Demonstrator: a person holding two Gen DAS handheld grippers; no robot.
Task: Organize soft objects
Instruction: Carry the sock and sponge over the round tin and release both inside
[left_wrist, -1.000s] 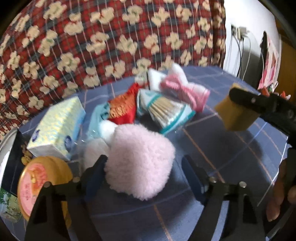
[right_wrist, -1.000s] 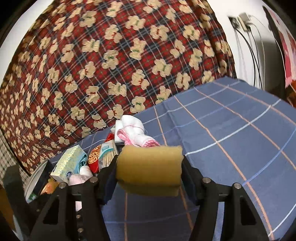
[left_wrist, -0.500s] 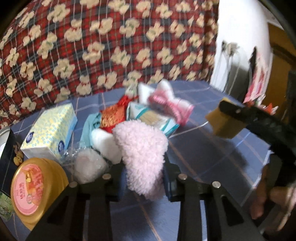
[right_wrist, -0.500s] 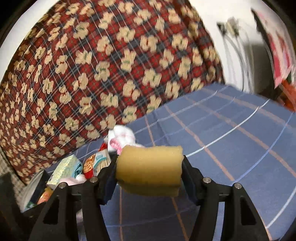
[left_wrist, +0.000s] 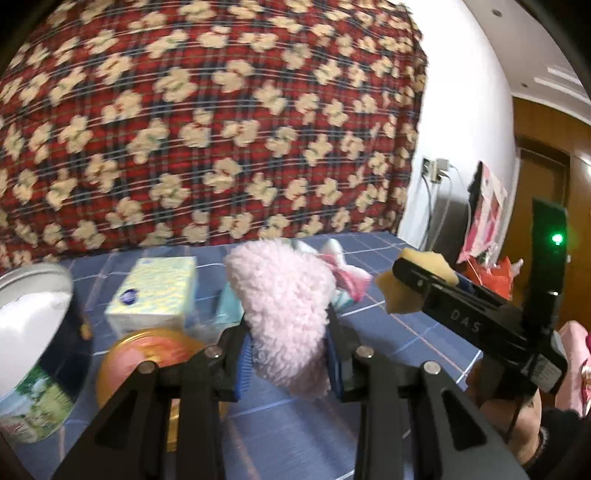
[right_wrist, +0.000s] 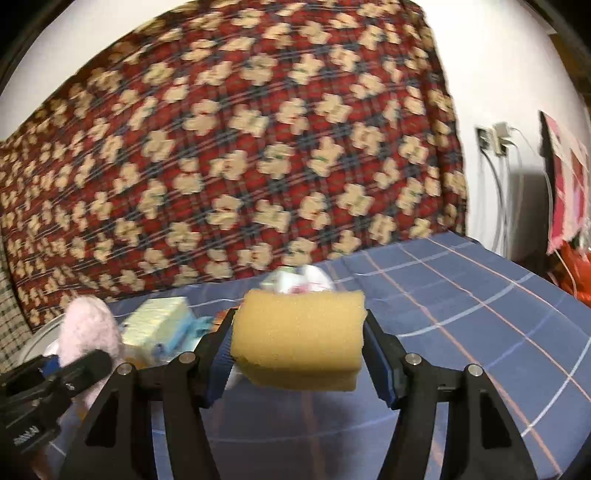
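Note:
My left gripper (left_wrist: 290, 363) is shut on a fluffy pink plush (left_wrist: 284, 306) and holds it above the blue checked tablecloth (left_wrist: 388, 254). The same plush (right_wrist: 90, 328) shows at the left edge of the right wrist view, with the left gripper's dark body below it. My right gripper (right_wrist: 299, 354) is shut on a yellow sponge (right_wrist: 299, 339), squeezed between its blue pads. That sponge (left_wrist: 417, 273) and the right gripper's black body appear at the right of the left wrist view. A pink and white cloth bundle (left_wrist: 347, 273) lies on the table behind.
A tissue pack (left_wrist: 155, 291), an orange round tin (left_wrist: 147, 354) and a white can (left_wrist: 33, 332) crowd the table's left part. A red patterned blanket (right_wrist: 240, 147) rises behind the table. Cables and a wall socket (right_wrist: 495, 140) are at the right.
The left jaws closed on the pink plush and lifted it off the table. Both grippers rose and drew back; the sponge stayed gripped in the right one.

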